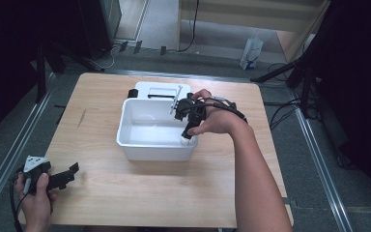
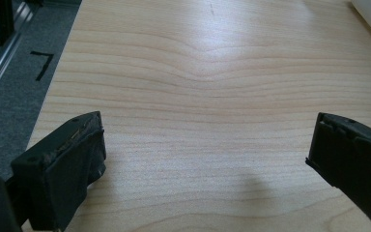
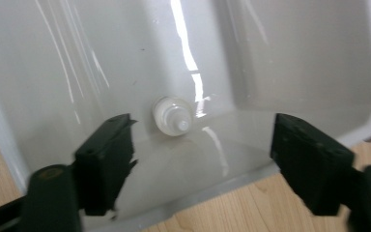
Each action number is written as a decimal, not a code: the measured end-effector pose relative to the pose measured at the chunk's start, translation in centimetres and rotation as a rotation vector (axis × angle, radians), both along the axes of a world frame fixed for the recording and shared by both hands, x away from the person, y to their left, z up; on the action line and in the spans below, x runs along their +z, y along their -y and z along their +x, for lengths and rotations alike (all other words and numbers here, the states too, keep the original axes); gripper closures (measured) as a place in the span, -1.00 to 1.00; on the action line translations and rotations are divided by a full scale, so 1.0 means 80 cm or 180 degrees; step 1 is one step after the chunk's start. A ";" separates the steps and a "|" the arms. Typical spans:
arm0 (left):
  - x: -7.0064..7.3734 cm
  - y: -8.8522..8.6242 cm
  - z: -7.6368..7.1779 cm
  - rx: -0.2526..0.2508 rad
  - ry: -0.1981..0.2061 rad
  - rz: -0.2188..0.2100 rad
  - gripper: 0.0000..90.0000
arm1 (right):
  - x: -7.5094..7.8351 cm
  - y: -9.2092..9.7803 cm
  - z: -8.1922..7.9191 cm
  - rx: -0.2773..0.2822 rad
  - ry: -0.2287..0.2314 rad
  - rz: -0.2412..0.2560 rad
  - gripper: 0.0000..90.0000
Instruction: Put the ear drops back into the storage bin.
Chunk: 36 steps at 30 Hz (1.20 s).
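1. The right gripper (image 1: 189, 126) hangs over the near right corner of the white tub (image 1: 140, 145), tipped downward, jaws spread wide with nothing between them.
2. The right forearm (image 1: 256, 179) reaches in from the tub's near right side.
3. The left gripper (image 1: 60, 178) is well apart from the tub, to its near left, held low, jaws spread and empty.

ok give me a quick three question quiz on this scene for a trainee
1. True or false: the right gripper is shut on something.
2. What does the right gripper hang over? A) white tub B) bare table C) floor
3. What small thing lies on the tub's bottom, seen in the right gripper view?

Key: 1 false, its jaws stand apart with nothing between them. 2 A. 3 a small white cap-like piece. The left gripper is open too, low over the table.
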<state>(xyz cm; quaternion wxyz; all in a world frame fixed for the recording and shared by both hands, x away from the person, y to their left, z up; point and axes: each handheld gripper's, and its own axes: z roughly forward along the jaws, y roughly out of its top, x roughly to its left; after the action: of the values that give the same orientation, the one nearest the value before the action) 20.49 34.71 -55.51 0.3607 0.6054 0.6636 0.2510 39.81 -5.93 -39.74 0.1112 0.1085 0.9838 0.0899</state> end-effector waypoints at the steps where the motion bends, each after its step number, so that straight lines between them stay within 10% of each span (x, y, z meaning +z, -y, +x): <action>1: 0.000 0.000 0.000 0.0000 0.0002 0.0000 -0.99 | 0.005 0.002 0.000 -0.0050 0.0013 0.0017 -0.69; 8: 0.000 0.001 0.000 -0.0006 -0.0009 0.0013 -0.99 | 0.021 0.016 -0.006 -0.0135 -0.0013 0.0106 -1.00; 36: 0.000 0.001 0.000 -0.0004 -0.0004 0.0037 -0.99 | 0.007 0.092 -0.037 -0.0337 0.0108 0.0070 -1.00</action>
<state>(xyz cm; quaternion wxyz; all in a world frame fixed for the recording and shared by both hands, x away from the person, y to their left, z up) 20.47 34.60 -55.50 0.3569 0.6080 0.6620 0.2543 36.81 -13.30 -39.19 0.1313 0.1601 0.9736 0.0966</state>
